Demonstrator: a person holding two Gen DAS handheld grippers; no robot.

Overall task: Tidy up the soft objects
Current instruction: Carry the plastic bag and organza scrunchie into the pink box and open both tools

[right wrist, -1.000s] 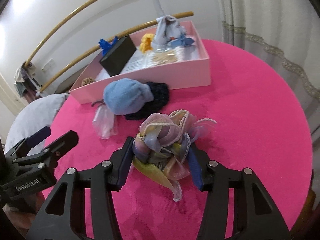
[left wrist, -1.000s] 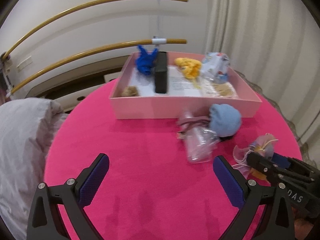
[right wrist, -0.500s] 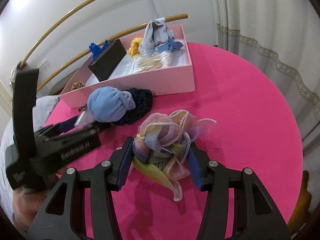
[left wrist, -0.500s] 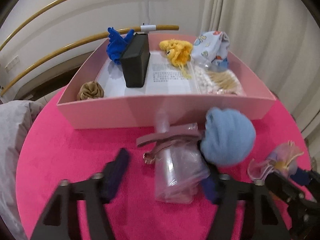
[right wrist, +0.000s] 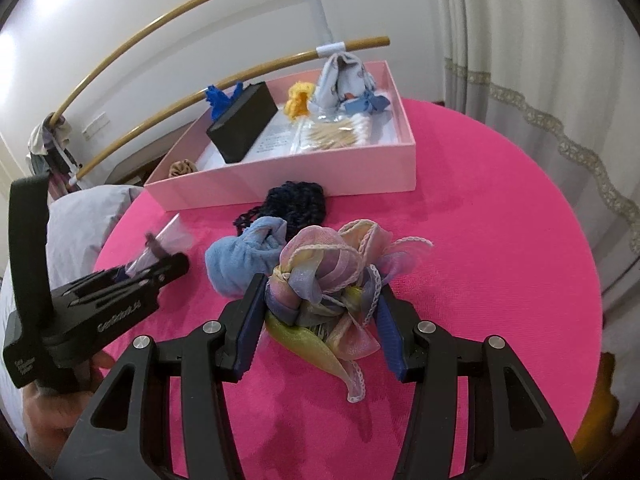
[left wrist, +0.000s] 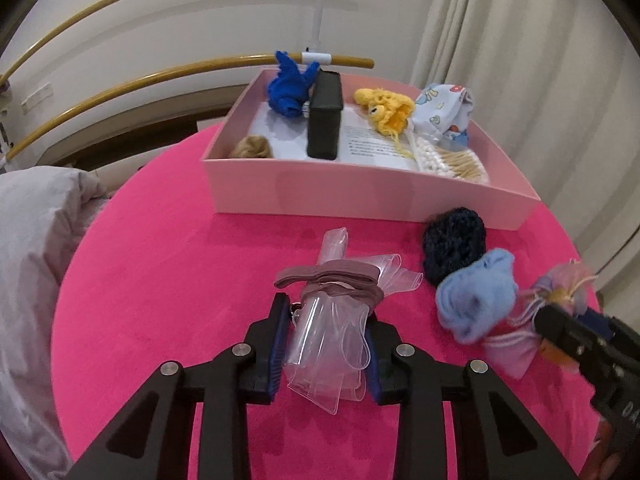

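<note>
A clear plastic bundle (left wrist: 328, 340) tied with a mauve hair band (left wrist: 332, 276) lies on the round pink table (left wrist: 160, 280). My left gripper (left wrist: 326, 312) straddles it; its jaws are closing and both pads touch the plastic. To the right lie a light blue cloth (left wrist: 476, 300) and a dark navy knit piece (left wrist: 454, 240). My right gripper (right wrist: 320, 288) is shut on a pastel organza scrunchie (right wrist: 320, 264) that rests on the table. In the right wrist view the left gripper (right wrist: 160, 268) shows at the left, held by a hand.
A pink box (left wrist: 360, 192) stands behind, holding a blue knit toy (left wrist: 290, 88), a black case (left wrist: 324, 120), a yellow knit piece (left wrist: 384, 108), a patterned pouch (left wrist: 444, 108), cotton swabs (left wrist: 448, 160) and a tan scrunchie (left wrist: 252, 148). Grey bedding (left wrist: 36, 260) borders the left; curtains hang right.
My left gripper moved forward onto the plastic bundle and its jaws narrowed from wide apart to touching it. The light blue cloth slid off the dark knit piece. The right gripper stayed put.
</note>
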